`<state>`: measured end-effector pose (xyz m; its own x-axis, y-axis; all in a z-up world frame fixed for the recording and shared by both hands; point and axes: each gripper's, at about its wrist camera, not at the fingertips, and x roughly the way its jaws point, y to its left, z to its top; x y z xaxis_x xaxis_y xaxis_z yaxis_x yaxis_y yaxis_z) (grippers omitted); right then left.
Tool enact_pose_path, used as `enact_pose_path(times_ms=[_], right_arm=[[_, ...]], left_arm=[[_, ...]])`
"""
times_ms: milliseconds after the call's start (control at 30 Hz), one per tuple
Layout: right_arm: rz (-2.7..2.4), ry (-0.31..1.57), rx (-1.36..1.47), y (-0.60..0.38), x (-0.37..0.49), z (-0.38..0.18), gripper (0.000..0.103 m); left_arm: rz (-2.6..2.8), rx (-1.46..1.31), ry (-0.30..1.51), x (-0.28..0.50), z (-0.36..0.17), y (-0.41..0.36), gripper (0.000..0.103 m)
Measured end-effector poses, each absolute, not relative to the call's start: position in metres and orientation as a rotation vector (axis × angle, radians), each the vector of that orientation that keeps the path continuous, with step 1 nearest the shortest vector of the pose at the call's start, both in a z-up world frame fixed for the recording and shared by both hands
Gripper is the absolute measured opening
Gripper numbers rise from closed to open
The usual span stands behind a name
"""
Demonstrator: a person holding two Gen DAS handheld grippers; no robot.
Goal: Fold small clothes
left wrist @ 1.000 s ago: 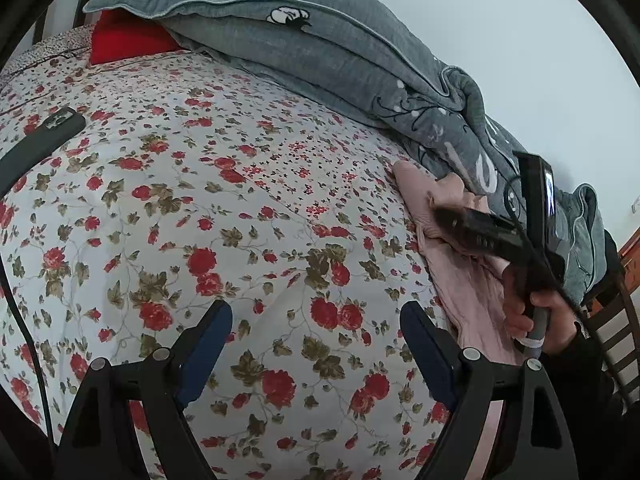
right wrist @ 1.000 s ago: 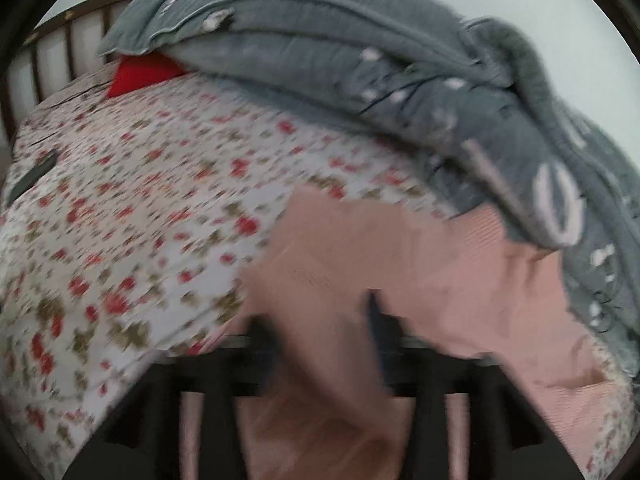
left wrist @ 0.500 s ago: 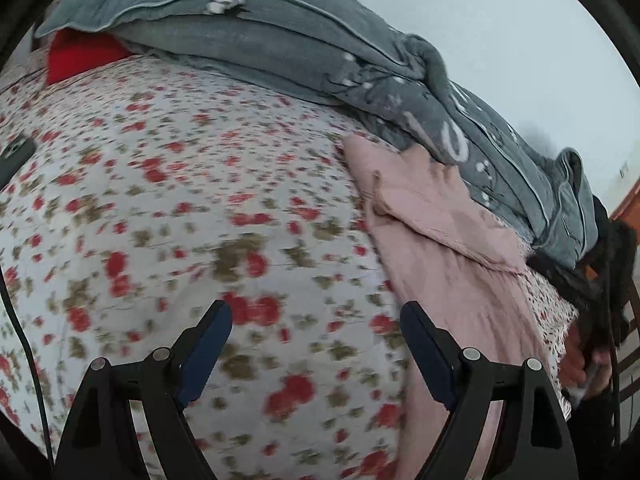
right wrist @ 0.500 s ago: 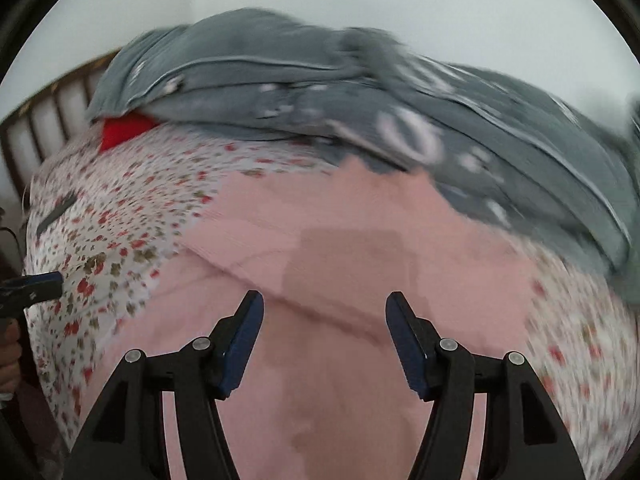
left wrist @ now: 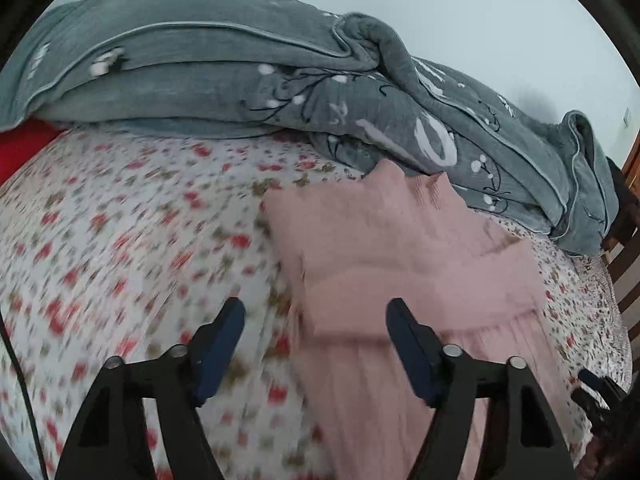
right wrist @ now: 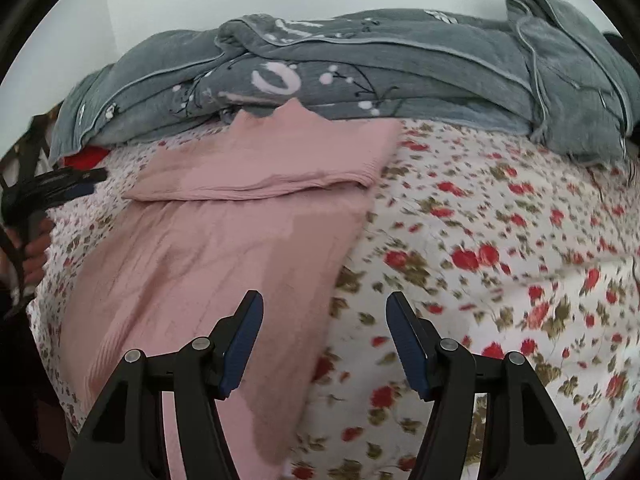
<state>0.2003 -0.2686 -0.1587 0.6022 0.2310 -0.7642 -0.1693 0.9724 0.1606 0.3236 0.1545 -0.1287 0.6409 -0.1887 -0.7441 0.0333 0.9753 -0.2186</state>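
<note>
Pink ribbed garment [right wrist: 224,240], far end folded over

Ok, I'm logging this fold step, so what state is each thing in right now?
Pink garment: flat on the bed, far end folded over itself.
Left gripper: open, holding nothing, over the garment's left edge.
Right gripper: open, holding nothing, over the garment's right edge.
Grey blanket: bunched along the far side.
</note>
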Motion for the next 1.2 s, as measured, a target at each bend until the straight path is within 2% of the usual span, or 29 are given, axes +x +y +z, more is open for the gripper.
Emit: enact_pose_path(times_ms=[33, 100, 133, 200, 333, 600, 933, 1033, 1133, 1200], right_arm=[[0.231, 0.901, 0.083, -0.272, 0.202, -0.159, 0.063], [0.225, 0.897, 0.097, -0.278, 0.205, -0.157, 0.063], [0.222, 0.887, 0.106, -0.281, 0.205, -0.155, 0.063], [0.215, 0.866, 0.126, -0.287, 0.207, -0.15, 0.063], [0.206, 0.832, 0.14, -0.291, 0.21, -0.144, 0.063], [0.222, 0.816, 0.176, -0.293, 0.211, -0.146, 0.063], [0.224, 0.807, 0.238, -0.301, 0.205, -0.14, 0.063], [0.215, 0.824, 0.221, -0.298, 0.202, -0.14, 0.063], [0.202, 0.847, 0.197, -0.296, 0.198, -0.145, 0.063], [0.197, 0.865, 0.195, -0.294, 0.194, -0.148, 0.063]], left_arm=[[-0.134, -0.185, 0.875, 0.333, -0.132, 0.152, 0.066], [-0.144, -0.162, 0.887, 0.351, -0.138, 0.145, 0.054], [-0.142, -0.142, 0.896, 0.358, -0.142, 0.141, 0.052], [-0.135, -0.103, 0.912, 0.369, -0.15, 0.133, 0.037], [-0.104, -0.096, 0.939, 0.379, -0.165, 0.132, 0.033], [-0.095, -0.111, 0.935, 0.376, -0.164, 0.137, 0.01], [-0.1, -0.184, 0.755, 0.379, -0.117, 0.144, 0.007], [-0.064, -0.163, 0.785, 0.391, -0.135, 0.14, 0.007], [-0.035, -0.149, 0.891, 0.404, -0.167, 0.136, 0.008], [-0.019, -0.116, 0.914, 0.405, -0.173, 0.133, 0.014]])
